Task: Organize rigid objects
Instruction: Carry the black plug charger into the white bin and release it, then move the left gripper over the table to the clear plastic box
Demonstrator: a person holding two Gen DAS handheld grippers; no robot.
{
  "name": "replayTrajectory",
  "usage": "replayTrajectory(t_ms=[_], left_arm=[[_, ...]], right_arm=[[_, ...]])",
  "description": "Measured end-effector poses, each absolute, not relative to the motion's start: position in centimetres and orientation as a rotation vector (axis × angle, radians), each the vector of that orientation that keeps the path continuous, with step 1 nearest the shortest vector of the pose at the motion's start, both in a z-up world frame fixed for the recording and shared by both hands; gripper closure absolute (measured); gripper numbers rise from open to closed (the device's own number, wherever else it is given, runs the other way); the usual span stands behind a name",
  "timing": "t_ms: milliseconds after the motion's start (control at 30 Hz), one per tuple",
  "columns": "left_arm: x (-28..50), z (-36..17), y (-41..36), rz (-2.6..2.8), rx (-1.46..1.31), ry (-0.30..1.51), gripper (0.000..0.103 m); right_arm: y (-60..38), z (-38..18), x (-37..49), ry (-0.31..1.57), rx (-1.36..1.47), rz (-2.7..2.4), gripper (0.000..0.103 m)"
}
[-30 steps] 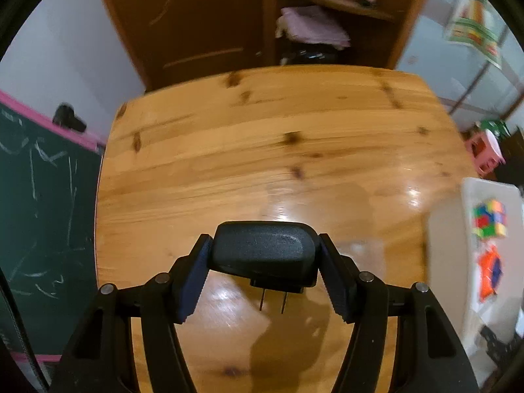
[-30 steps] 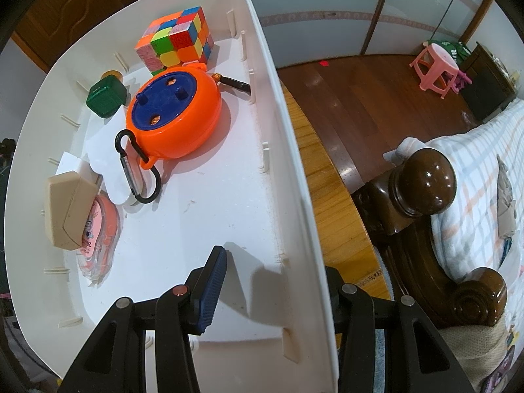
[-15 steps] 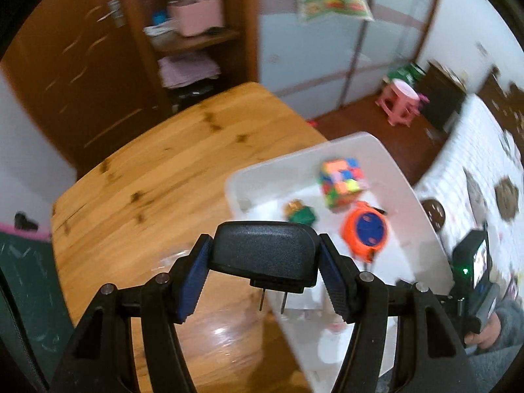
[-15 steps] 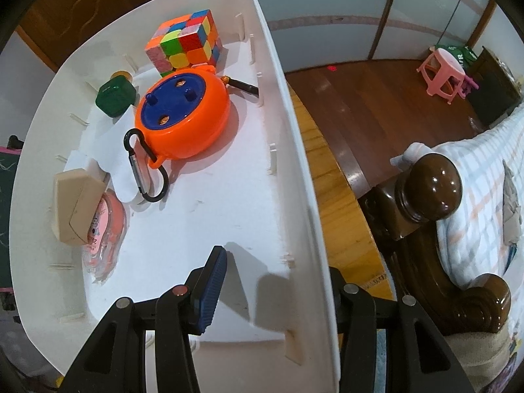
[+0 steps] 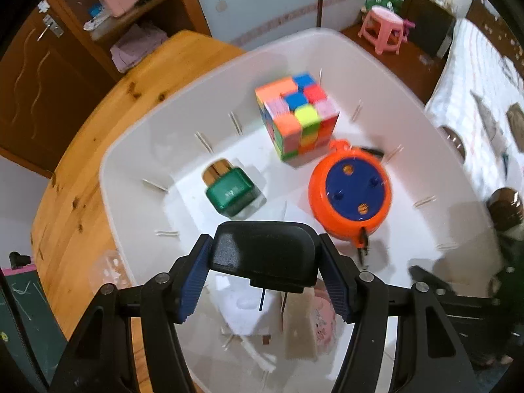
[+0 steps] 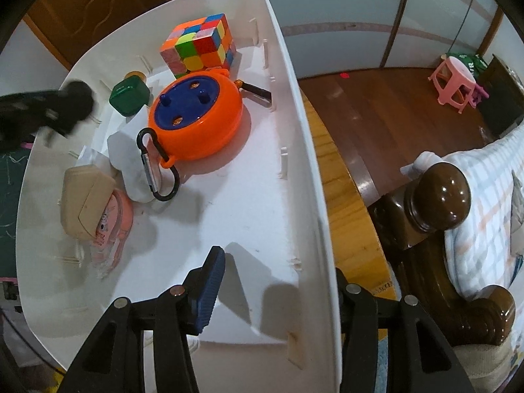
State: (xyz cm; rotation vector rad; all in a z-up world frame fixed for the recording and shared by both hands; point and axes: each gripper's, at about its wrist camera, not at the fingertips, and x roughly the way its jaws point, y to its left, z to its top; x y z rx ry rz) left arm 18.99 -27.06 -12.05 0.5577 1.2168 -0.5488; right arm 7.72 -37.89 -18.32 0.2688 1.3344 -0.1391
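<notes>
While left gripper (image 5: 263,270) is clamping black charger (image 5: 263,255) above white bin (image 5: 131,150), right gripper (image 6: 273,281) is straddling bin's right wall, jaws half open. Cube (image 5: 296,116), reel (image 5: 350,193), green bottle (image 5: 231,193) binned; charger release remaining.

Both tools looked alike: the left gripper (image 5: 264,281) showed matte black plastic arms with triangular cut-outs, each joint pinned by a round silver screw (image 5: 364,275). Its fingers (image 5: 192,278) were faced with dark blue ribbed pads, the grooves running crosswise. The right gripper (image 6: 275,290) wore the same black frame, the same silver screw heads, and one blue ribbed pad (image 6: 209,290) was plain to see, the other hidden from view.
</notes>
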Motion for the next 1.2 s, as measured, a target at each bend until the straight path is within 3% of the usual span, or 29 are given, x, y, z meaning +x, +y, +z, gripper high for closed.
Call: replayTrajectory(t_ms=[233,367,1200], left_arm=[[19.2,-14.2,-26.8,-0.525,0.57,1.276,0.035],[19.1,-13.8,-26.2,-0.553,0.509,1.298,0.015],[15.2,-7.7,-22.1,-0.578,0.405,1.182,0.015]], right_arm=[[-37.9,-18.3,7.7,1.326,0.269,-0.126,0.048],[-37.9,-18.3,7.7,1.326,0.27,-0.126,0.048],[-37.9,-18.2,7.7,1.325,0.285,-0.133,0.048]])
